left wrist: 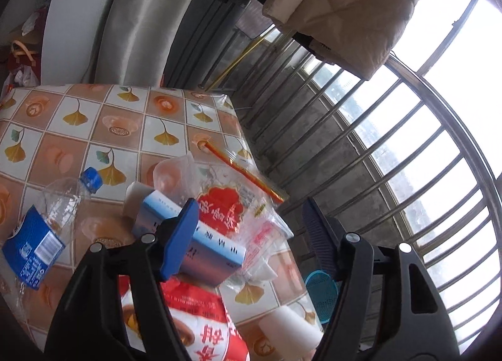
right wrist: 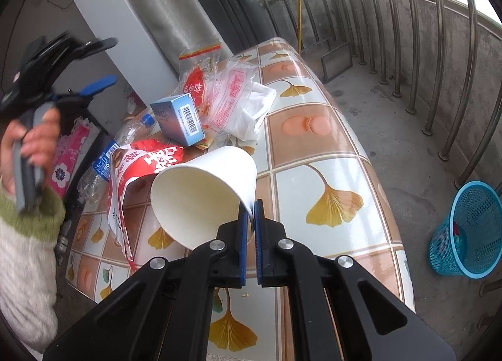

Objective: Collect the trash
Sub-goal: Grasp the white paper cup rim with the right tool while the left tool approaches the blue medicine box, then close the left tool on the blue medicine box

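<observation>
Right tongs: my right tongs [right wrist: 250,213] are pressed together on the rim of the white paper cup [right wrist: 204,194], pinching its wall between the blue pads; the cup lies tilted on its side, mouth toward me, over the worktop [right wrist: 317,172].
Left tongs: my left tongs [left wrist: 251,226] are spread wide with nothing between them, raised above the pile of trash; in the right wrist view they show at the left edge, held in my left hand [right wrist: 34,138].
Blue box: the small blue box [left wrist: 191,241] sits in the middle of the litter, just under my left blue pad [left wrist: 178,238]; I cannot tell whether the pad touches it.
Bottle: a crushed clear bottle [left wrist: 47,223] with a blue cap and blue label lies on its side at the worktop's left part.
Wrappers: a clear bag with red print [left wrist: 226,207] lies behind the box, and a red-and-white snack bag [right wrist: 141,166] lies beside the cup.
Basket: the blue mesh basket [right wrist: 467,229] stands on the concrete floor to the right, well apart from the worktop, with something already inside.
</observation>
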`<state>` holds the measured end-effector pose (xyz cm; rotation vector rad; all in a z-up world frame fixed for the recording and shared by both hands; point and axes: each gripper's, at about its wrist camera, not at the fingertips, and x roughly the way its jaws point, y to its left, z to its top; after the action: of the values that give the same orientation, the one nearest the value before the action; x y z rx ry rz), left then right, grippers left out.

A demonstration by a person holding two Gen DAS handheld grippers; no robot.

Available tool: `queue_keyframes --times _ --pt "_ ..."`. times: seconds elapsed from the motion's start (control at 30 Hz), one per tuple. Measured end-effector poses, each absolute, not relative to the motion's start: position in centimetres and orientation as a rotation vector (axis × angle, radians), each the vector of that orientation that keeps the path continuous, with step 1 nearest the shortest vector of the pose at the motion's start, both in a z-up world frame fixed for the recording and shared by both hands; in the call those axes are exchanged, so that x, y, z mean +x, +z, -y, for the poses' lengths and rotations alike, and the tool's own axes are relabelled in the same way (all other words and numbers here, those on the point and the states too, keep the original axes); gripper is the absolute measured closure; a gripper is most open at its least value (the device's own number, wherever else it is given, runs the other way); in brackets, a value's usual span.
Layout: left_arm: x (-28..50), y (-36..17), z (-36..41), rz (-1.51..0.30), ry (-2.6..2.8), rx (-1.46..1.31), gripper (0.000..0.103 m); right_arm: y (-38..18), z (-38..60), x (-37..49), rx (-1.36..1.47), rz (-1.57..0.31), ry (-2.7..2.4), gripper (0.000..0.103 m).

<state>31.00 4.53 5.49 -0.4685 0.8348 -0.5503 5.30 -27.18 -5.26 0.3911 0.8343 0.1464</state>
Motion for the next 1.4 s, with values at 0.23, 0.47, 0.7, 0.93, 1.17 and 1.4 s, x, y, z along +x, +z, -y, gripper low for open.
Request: queue_keyframes --times 0.23,0.47,0.7,0.93,1.17,1.4 --pt "35.5 2.7 -3.2 -0.952 -0.461 -0.500 0.039 -5.5 28.2 5.3 0.430 -0.829 0.148 0.098" --pt "34.0 0.5 -5.3 -1.005 -0.310 -0.536 0.039 -5.8 28.6 5.5 0.446 -0.829 0.165 0.098" --pt "34.9 -3.2 -6.9 -1.185 -0.185 -0.614 0.037 -5.7 28.5 5.3 0.456 -0.820 0.178 0.098" --pt "36.1 -5.7 -6.8 -1.287 -0.144 -0.711 0.037 -5.7 29.1 5.0 0.470 -0.813 0.169 0.098" --pt "35.3 -5.8 -7.2 -1.280 -0.176 -0.742 0.041 -5.9 29.2 5.0 0.477 -0.817 0.173 0.098" --pt "33.5 -5.5 -8.2 -1.271 -0.220 -0.739 0.053 -6.0 29.2 5.1 0.484 -0.822 0.174 0.098"
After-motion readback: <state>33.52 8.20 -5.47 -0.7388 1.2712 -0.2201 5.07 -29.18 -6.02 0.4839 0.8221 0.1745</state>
